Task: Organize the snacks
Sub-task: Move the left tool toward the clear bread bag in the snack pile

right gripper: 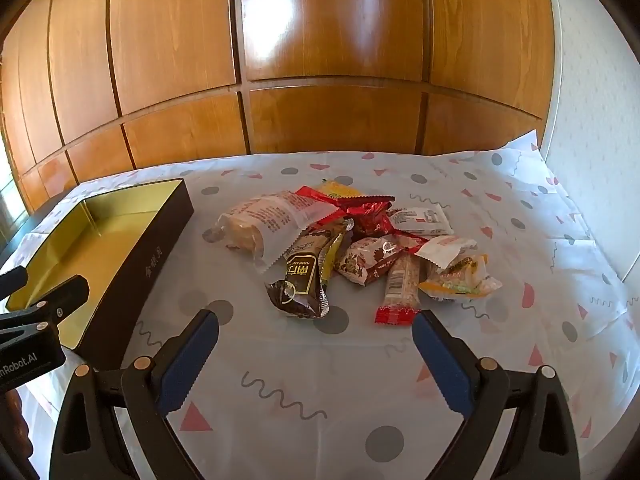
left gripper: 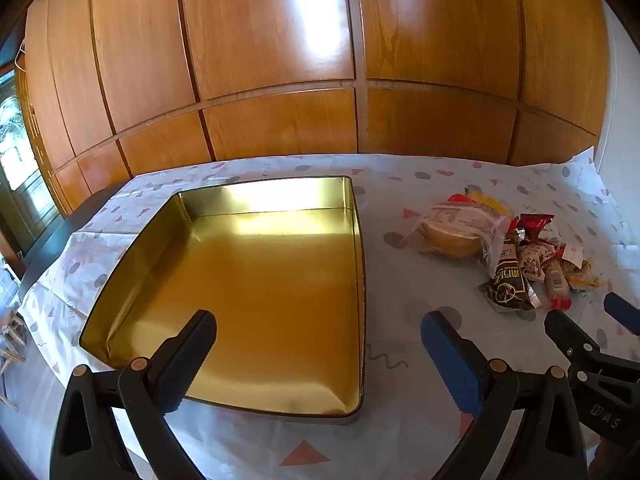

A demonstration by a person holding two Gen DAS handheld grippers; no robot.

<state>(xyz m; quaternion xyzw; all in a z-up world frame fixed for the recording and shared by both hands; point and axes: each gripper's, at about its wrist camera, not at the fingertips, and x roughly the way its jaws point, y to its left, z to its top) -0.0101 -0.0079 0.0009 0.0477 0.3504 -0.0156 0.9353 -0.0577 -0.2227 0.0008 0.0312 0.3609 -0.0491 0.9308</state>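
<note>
A gold-lined tin box point(left gripper: 276, 280) with dark outer walls lies open and empty on the table; it also shows at the left in the right wrist view point(right gripper: 160, 256). A pile of wrapped snacks point(right gripper: 352, 248) lies to its right, with a bread bag point(right gripper: 264, 220), a dark brown wrapper point(right gripper: 304, 280) and a red-ended bar point(right gripper: 400, 288); the pile shows in the left wrist view point(left gripper: 508, 256). My left gripper point(left gripper: 320, 332) is open and empty over the box's near edge. My right gripper point(right gripper: 316, 328) is open and empty just short of the pile.
The table wears a white cloth point(right gripper: 320, 392) with grey dots and pink triangles. A wooden panelled wall point(right gripper: 280, 80) stands right behind the table. A white wall point(right gripper: 592, 100) closes the right side.
</note>
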